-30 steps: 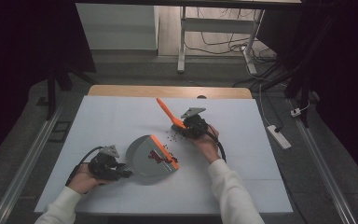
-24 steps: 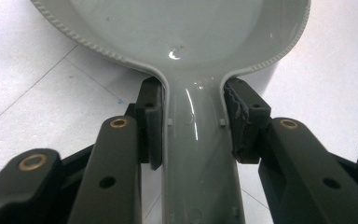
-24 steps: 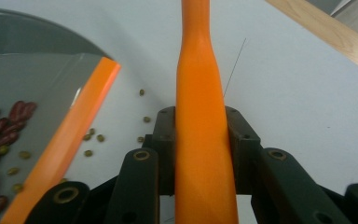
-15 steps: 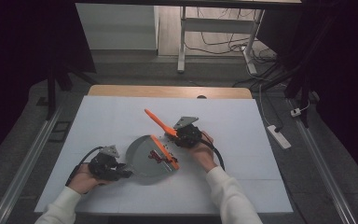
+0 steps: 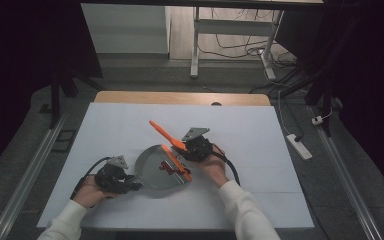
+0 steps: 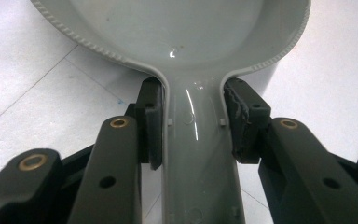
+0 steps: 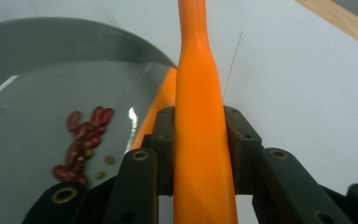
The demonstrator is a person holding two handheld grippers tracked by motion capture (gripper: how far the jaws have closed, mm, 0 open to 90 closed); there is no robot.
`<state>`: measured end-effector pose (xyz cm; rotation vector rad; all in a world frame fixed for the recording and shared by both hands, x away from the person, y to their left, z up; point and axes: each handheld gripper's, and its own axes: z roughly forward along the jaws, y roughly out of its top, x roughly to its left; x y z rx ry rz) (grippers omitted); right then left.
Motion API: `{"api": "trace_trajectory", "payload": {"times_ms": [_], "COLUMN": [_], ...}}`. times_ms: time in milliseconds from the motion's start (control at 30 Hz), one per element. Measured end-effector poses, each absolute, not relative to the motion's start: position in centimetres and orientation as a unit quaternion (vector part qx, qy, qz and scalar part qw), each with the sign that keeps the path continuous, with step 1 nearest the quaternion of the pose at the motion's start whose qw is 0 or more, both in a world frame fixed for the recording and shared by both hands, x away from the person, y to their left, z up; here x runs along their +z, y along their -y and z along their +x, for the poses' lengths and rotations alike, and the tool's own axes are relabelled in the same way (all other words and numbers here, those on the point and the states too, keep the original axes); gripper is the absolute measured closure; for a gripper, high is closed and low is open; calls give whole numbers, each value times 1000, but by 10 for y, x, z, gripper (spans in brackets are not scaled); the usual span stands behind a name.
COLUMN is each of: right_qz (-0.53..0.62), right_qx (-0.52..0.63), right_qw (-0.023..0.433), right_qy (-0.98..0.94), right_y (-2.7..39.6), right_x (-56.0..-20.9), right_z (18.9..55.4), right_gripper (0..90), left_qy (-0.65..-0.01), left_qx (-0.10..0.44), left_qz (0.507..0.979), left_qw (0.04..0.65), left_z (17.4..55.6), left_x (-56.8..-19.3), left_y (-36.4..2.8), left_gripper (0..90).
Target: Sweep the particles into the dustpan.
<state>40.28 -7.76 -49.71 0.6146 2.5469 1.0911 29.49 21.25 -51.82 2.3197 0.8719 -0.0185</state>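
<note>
Two grippers, left gripper (image 5: 130,186) fingers clamping grey dustpan (image 5: 156,172) handle, right gripper (image 5: 186,148) fingers clamping orange brush (image 5: 166,136) handle

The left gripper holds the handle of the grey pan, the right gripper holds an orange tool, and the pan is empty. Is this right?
Not quite: the grey pan is not empty. The right gripper view shows red beans and a few small green bits in it. The rest holds: the left gripper clamps the handle, the right gripper the orange tool.

White sleeves (image 5: 242,210), black hand-held grippers, brass rivets, trailing black cables
</note>
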Motion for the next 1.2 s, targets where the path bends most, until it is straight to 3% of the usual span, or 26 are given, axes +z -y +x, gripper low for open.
{"api": "trace_trajectory", "payload": {"times_ms": [467,800,1200], "right_qz": [202,181,227], "right_qx": [391,420,436], "right_qw": [134,88,168], "right_qy": [-888,-885,-854], "right_y": [68,62,92], "right_x": [-496,-490,-475], "right_z": [389,373,390], "right_gripper": [691,697,698], "left_qy": [-332,-333,-333], "left_qx": [-8,-6,-6], "left_qz": [885,885,885], "left_qw": [325,325,325], "left_z": [295,294,294], "left_x": [-518,-518,-518], "left_y": [-213,-213,-213], "left_gripper": [617,617,617]}}
